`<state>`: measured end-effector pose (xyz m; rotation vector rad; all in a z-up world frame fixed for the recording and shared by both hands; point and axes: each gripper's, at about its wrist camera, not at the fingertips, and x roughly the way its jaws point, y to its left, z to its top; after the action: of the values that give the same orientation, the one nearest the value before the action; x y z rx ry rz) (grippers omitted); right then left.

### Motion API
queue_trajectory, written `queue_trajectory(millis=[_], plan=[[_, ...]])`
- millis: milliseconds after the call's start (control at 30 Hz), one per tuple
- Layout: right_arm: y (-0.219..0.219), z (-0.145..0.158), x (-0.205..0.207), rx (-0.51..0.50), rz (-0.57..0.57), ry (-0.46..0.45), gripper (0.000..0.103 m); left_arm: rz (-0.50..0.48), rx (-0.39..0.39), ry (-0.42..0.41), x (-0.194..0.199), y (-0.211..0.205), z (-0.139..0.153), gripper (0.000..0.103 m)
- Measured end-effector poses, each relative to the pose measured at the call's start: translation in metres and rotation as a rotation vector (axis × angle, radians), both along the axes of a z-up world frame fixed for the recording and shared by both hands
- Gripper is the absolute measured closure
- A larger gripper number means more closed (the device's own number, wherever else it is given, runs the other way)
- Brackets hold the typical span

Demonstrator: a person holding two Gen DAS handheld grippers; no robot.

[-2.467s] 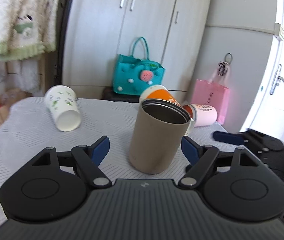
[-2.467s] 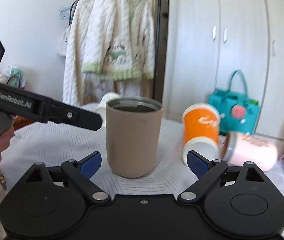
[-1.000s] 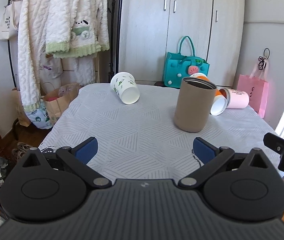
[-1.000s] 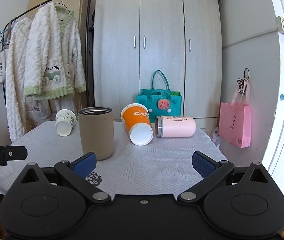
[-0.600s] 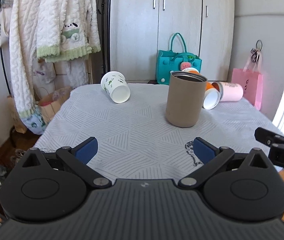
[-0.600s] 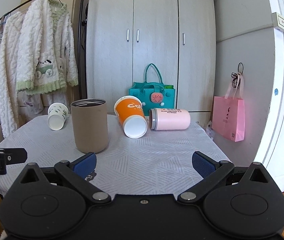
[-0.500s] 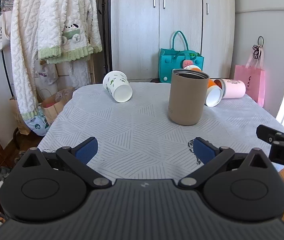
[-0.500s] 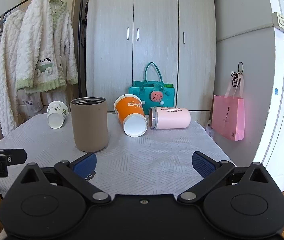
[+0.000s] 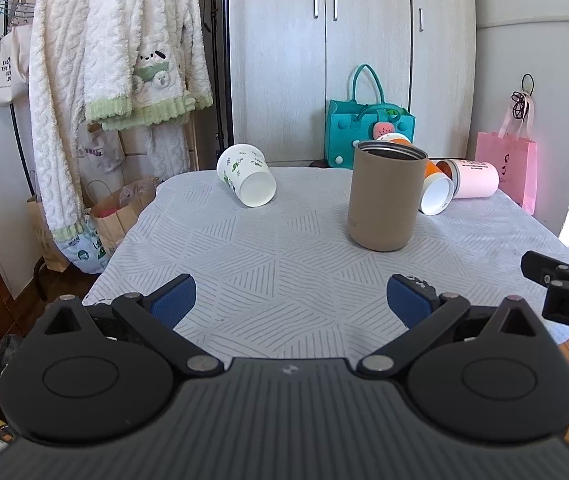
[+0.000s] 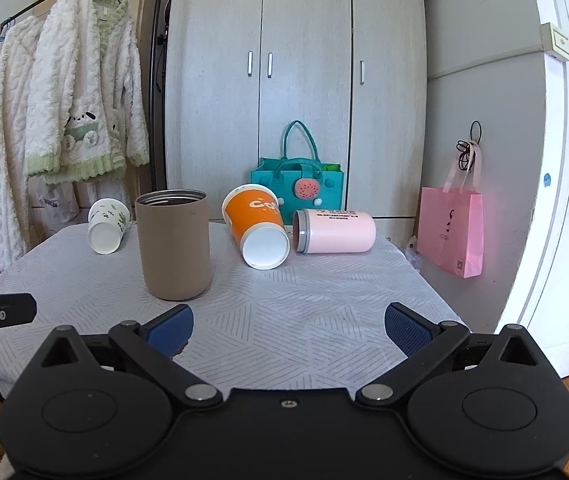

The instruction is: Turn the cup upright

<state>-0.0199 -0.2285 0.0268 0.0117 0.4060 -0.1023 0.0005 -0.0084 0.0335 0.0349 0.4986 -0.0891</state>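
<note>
A tan tumbler (image 9: 384,196) (image 10: 173,244) stands upright on the table. An orange paper cup (image 10: 258,226) (image 9: 435,192) lies on its side behind it. A pink tumbler (image 10: 334,231) (image 9: 474,178) lies on its side next to the orange cup. A white paper cup with green print (image 9: 246,179) (image 10: 106,230) lies on its side at the far left. My left gripper (image 9: 290,300) is open and empty over the table's near edge. My right gripper (image 10: 288,326) is open and empty, also at the near edge.
The table has a white patterned cloth (image 9: 284,248). A teal bag (image 10: 298,184) and a wardrobe (image 10: 296,80) stand behind it. A pink bag (image 10: 454,232) hangs at the right by a door. Robes (image 9: 116,60) hang on a rack at the left.
Both grippers have drawn back from the tan tumbler to the table's near edge, open and empty. The tumbler stays upright. In the last half second little has moved.
</note>
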Motion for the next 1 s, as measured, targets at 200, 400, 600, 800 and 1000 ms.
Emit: queue_trajectory(millis=[200, 400, 600, 800, 1000], plan=[[0.0024, -0.0001, 0.0004, 0.0, 0.001, 0.008, 0.0, -0.002, 0.003, 0.011, 0.0012, -0.0004, -0.0013, 0.0], [0.0032, 0.0002, -0.0017, -0.01, -0.019, 0.006, 0.0, -0.001, 0.014, 0.008, -0.0004, -0.0003, -0.0023, 0.0], [0.0037, 0.0002, -0.0039, -0.017, -0.027, 0.005, 0.0, -0.007, 0.009, 0.011, -0.0029, 0.0012, -0.0019, 0.0], [0.0038, 0.0003, -0.0045, -0.019, -0.036, 0.004, 0.0, -0.007, 0.002, 0.014, -0.0038, 0.001, -0.0015, 0.0], [0.003, 0.0009, -0.0058, -0.017, -0.048, 0.002, 0.0, 0.006, -0.006, -0.008, -0.0064, 0.0023, 0.0013, 0.0]])
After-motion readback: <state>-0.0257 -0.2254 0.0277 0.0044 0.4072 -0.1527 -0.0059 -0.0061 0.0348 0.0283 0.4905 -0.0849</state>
